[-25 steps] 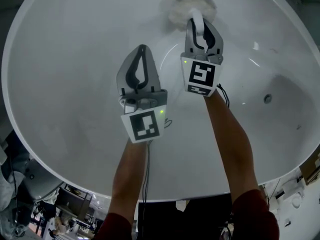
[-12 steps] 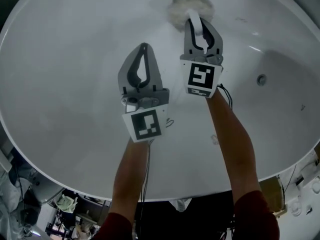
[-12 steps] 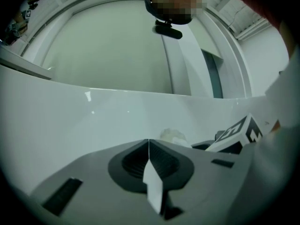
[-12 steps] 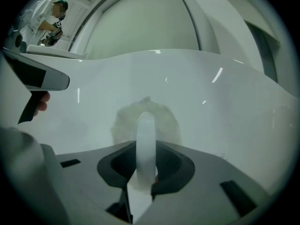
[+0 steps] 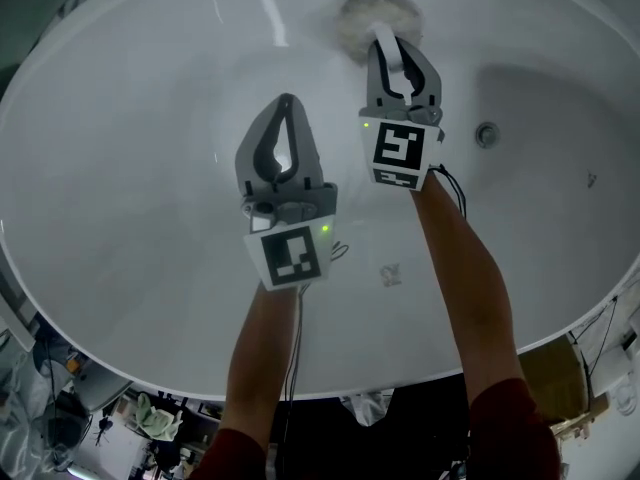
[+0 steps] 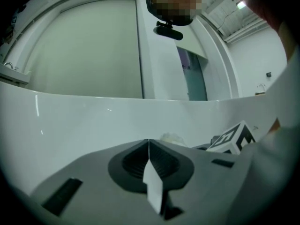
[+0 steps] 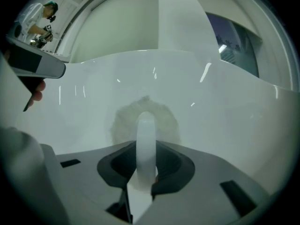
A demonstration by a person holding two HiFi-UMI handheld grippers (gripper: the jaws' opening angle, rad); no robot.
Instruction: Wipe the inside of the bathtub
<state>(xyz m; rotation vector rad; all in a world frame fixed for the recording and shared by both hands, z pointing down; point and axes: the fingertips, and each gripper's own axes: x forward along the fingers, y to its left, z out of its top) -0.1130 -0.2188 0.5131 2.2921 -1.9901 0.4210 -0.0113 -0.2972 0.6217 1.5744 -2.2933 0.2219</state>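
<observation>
The white oval bathtub point(image 5: 130, 168) fills the head view. A round fluffy wiping pad point(image 5: 378, 16) lies flat against the tub's far inner wall. My right gripper point(image 5: 398, 56) is shut on the pad's white loop handle point(image 7: 146, 125), and the pad point(image 7: 121, 122) spreads out behind the handle. To its left, a little nearer me, my left gripper point(image 5: 288, 100) hangs over the tub's inside, shut with nothing in it. In the left gripper view its jaws point(image 6: 148, 142) meet in a line. The pad point(image 6: 173, 138) and the right gripper's marker cube point(image 6: 233, 137) show beyond them.
The drain point(image 5: 487, 133) sits in the tub floor to the right of my right gripper. The near rim point(image 5: 300, 383) runs under both forearms, with room clutter point(image 5: 150, 413) past it at lower left. A person point(image 7: 40, 13) stands far off in the right gripper view.
The head view has swung, so the drain now shows higher and further left. Both grippers keep nearly the same places, the right one still pressing the pad to the far wall.
</observation>
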